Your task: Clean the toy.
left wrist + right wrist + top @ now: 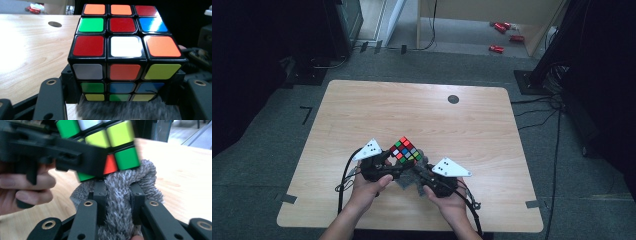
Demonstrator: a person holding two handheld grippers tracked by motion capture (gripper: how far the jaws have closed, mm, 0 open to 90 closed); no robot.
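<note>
A grey fluffy cloth [120, 202] is pinched between the jaws of the right gripper [117, 195] and pressed against the underside of a puzzle cube [125, 52]. The cube is clamped by its lower sides between the jaws of the left gripper [122, 87], raised above the near middle of the wooden table [362, 110].

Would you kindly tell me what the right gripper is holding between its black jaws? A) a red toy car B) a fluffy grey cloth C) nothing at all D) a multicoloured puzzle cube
B: in the right gripper view, the right gripper has its jaws closed on the fluffy grey cloth, which presses up against the underside of the multicoloured puzzle cube that the left gripper clamps.
</note>
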